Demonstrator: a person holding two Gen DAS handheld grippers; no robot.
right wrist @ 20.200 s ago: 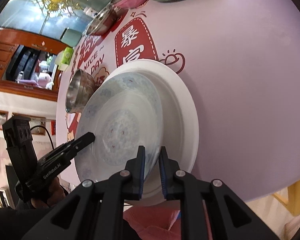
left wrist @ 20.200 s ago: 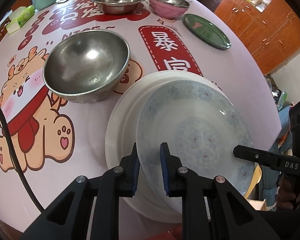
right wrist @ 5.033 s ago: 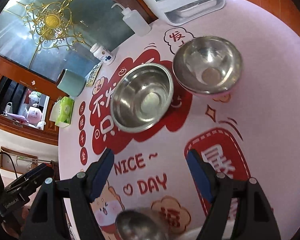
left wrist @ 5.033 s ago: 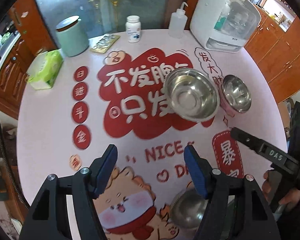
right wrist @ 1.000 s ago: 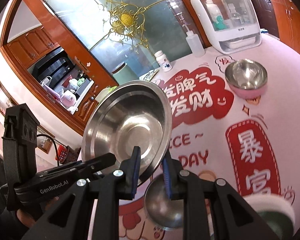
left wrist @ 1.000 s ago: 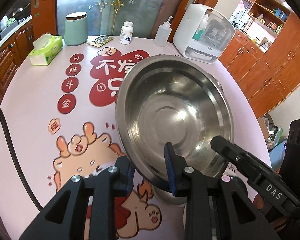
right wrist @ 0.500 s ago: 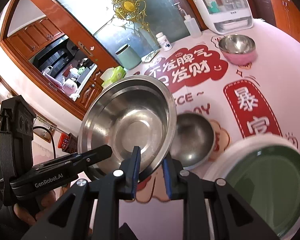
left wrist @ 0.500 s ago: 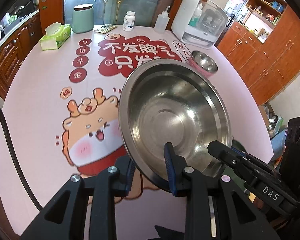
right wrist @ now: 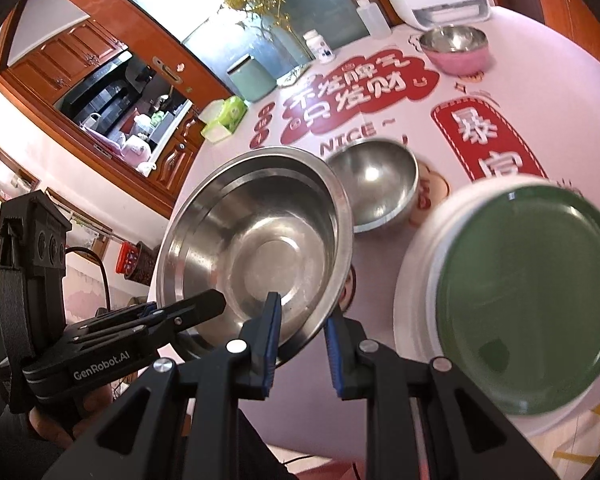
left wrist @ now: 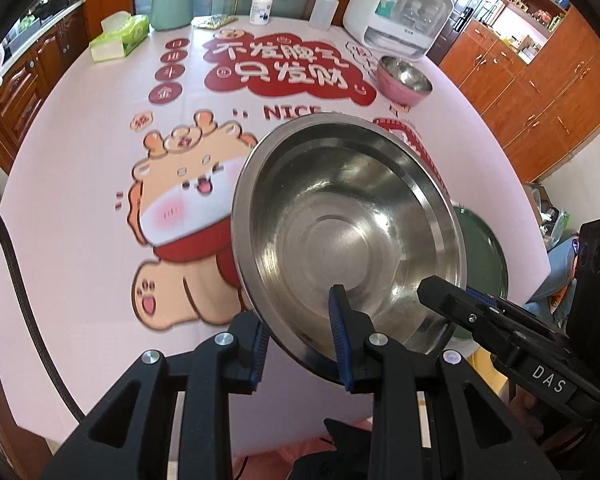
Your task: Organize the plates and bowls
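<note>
Only the right wrist view shows the smaller steel bowl point(right wrist: 374, 184).

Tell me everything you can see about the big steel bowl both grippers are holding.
The big steel bowl looks like polished stainless steel, wide and shallow, with a flat round base, a stepped wall and a flared rim. It is empty, held tilted above the table. The left gripper and right gripper each pinch its near rim, one pad inside, one outside. Nothing else visibly touches it.

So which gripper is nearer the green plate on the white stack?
Right. The right gripper grips the steel bowl rim beside the green plate; left gripper grips the far rim.
</note>
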